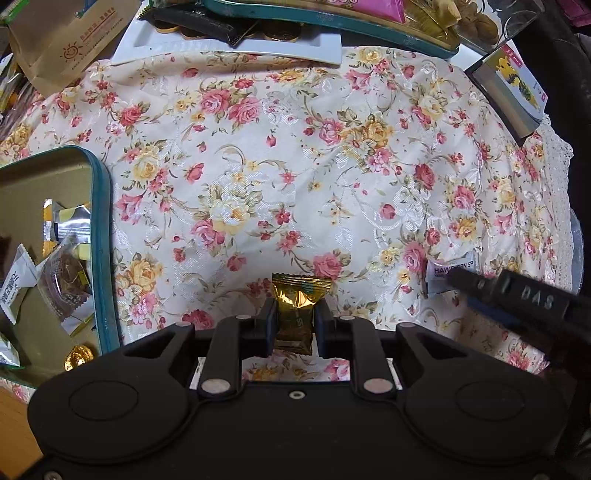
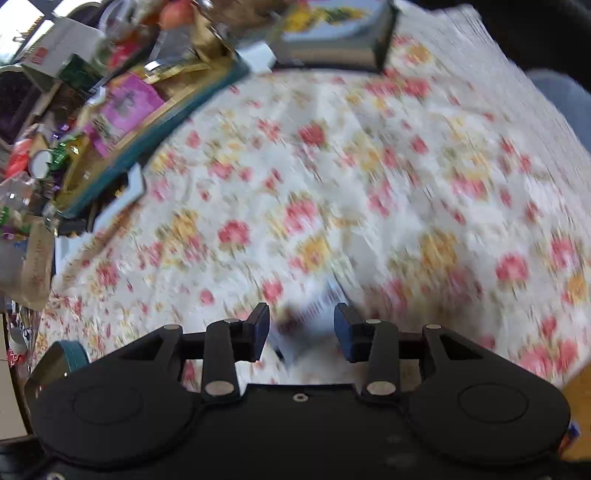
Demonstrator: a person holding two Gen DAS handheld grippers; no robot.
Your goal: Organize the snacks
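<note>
I am holding a small gold-wrapped candy [image 1: 297,314] in my left gripper [image 1: 295,328]; its two pads are pressing on the wrapper from both sides, and the candy is standing upright between them, above the flowered tablecloth [image 1: 295,166]. To the left of it, an open teal-rimmed tin [image 1: 99,240] is lying on the cloth, and inside it several wrapped snacks and a gold foil piece [image 1: 79,356] are resting. My right gripper [image 2: 301,330] is standing over a white hawthorn packet [image 1: 448,271] that is lying flat on the cloth. Its pads are spread apart, with the packet [image 2: 314,314] showing between them, but they are not pressing on it. The right wrist view is blurred, so I cannot tell if a pad is touching the packet. At the far edge of the cloth a white tray [image 1: 236,50], a brown paper bag [image 1: 62,40] and another teal tin [image 1: 332,22] full of snacks are crowding together.
</note>
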